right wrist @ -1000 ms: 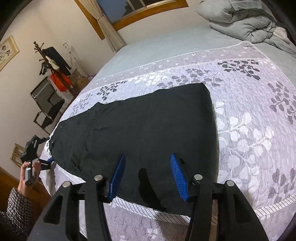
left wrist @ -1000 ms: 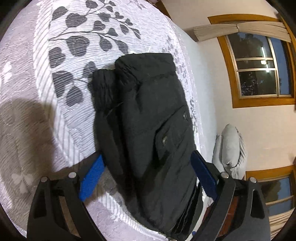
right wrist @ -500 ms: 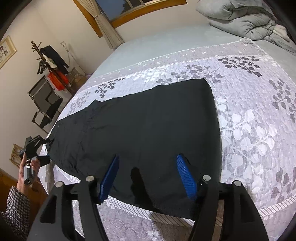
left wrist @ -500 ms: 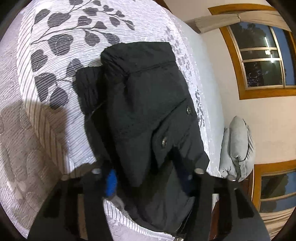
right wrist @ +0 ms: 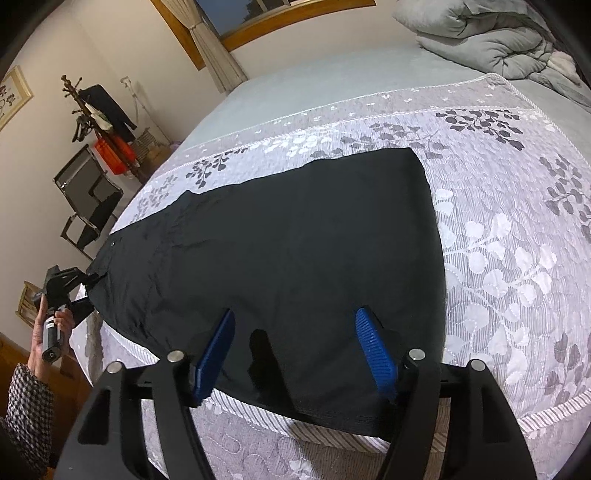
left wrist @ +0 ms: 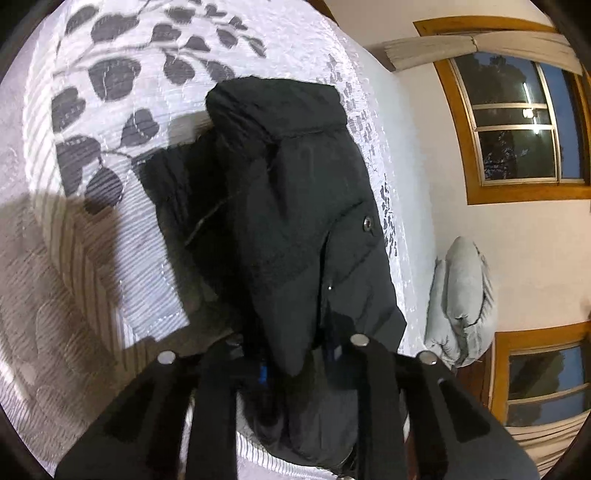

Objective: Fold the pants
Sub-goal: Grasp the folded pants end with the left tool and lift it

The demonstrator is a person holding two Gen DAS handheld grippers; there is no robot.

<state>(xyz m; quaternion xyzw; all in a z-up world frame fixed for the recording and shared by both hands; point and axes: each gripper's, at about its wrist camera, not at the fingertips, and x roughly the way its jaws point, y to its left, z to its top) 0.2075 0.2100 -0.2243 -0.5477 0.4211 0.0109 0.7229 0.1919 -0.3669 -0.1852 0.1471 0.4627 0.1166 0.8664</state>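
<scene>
Black pants (right wrist: 295,240) lie flat across the leaf-patterned bedspread (right wrist: 517,258), waist at the left and leg ends close to me. In the left wrist view the waist end (left wrist: 288,206), with its snap button, bunches into a ridge. My left gripper (left wrist: 295,358) is closing its jaws, and the fabric is pinched between them at the bed's edge. The right wrist view shows the same gripper (right wrist: 79,291) at the waist corner, held by a hand (right wrist: 48,325). My right gripper (right wrist: 295,350) hovers over the leg ends, jaws opening, with fabric below them but not pressed.
A grey duvet (right wrist: 491,33) is piled at the far end of the bed. A coat rack (right wrist: 99,110) and a black chair (right wrist: 85,199) stand by the wall on the left. Wood-framed windows (left wrist: 517,122) line the wall. The bed edge runs just under both grippers.
The left jaws went from wide apart to pinched on the waist fabric, which has bunched up. The right jaws spread a little wider and stayed over the leg ends.
</scene>
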